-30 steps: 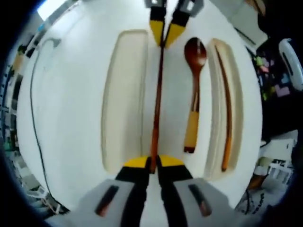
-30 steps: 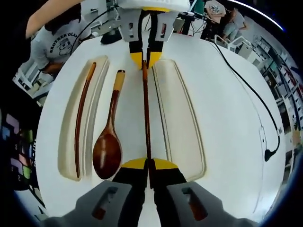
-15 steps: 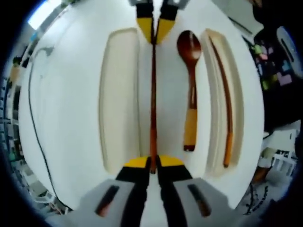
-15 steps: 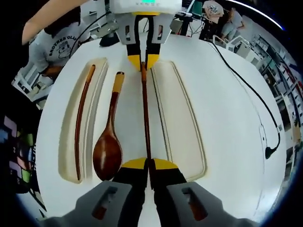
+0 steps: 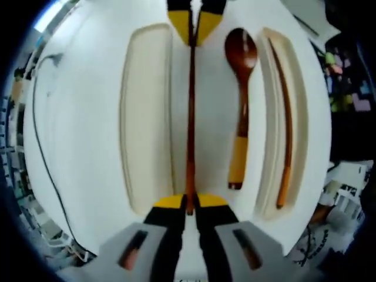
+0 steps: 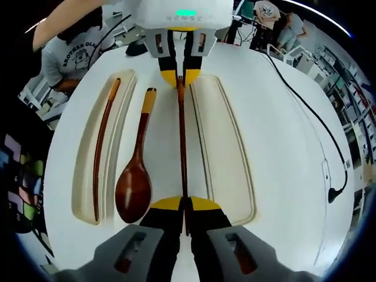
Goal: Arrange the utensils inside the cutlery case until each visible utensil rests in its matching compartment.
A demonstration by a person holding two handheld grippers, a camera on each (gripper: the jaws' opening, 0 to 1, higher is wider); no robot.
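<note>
Right gripper view alone shows a seated person (image 6: 67, 56).

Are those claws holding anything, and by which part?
Yes: one chopstick, pinched at opposite ends by the left claw and the right claw.

At the upper left of the right gripper view, a person's grey T-shirt (image 6: 67, 56) carries dark print; the first word reads "BROTHER", followed by letters that look like "OLA", the rest hidden. No other text is legible.
</note>
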